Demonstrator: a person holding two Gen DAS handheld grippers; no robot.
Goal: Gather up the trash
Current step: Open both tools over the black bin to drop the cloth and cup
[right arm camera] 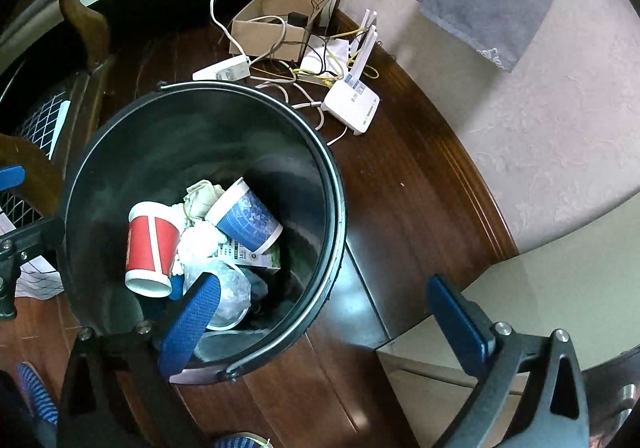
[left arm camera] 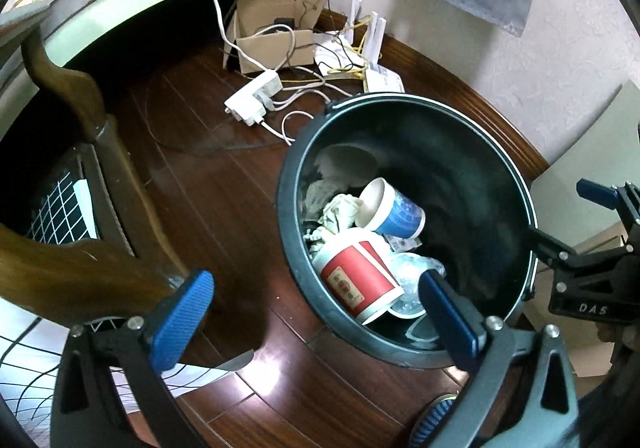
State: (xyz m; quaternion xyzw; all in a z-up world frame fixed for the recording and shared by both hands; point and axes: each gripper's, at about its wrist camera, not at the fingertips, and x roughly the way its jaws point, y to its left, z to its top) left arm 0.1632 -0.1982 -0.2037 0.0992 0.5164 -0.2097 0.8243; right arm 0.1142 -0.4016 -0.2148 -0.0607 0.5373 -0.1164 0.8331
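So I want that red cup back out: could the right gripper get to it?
Probably yes: the right gripper is open above the bin, and the red cup lies uncovered on top.

One dark round bin (right arm camera: 336,184) stands on the wooden floor (right arm camera: 420,184). Inside it lie two paper cups, one red (right arm camera: 152,244) and one blue (right arm camera: 250,226), both on their sides. With them are one crumpled wad of paper (right arm camera: 204,196), one clear plastic container (right arm camera: 232,296) and one printed packet (right arm camera: 244,254). On the floor beyond the bin sit one open cardboard box (right arm camera: 272,28), one white power strip (right arm camera: 224,70) and one white router (right arm camera: 352,104) with three antennas visible. Two tools show, one left (left arm camera: 316,312) and one right (right arm camera: 320,322), each with two blue fingers spread apart.
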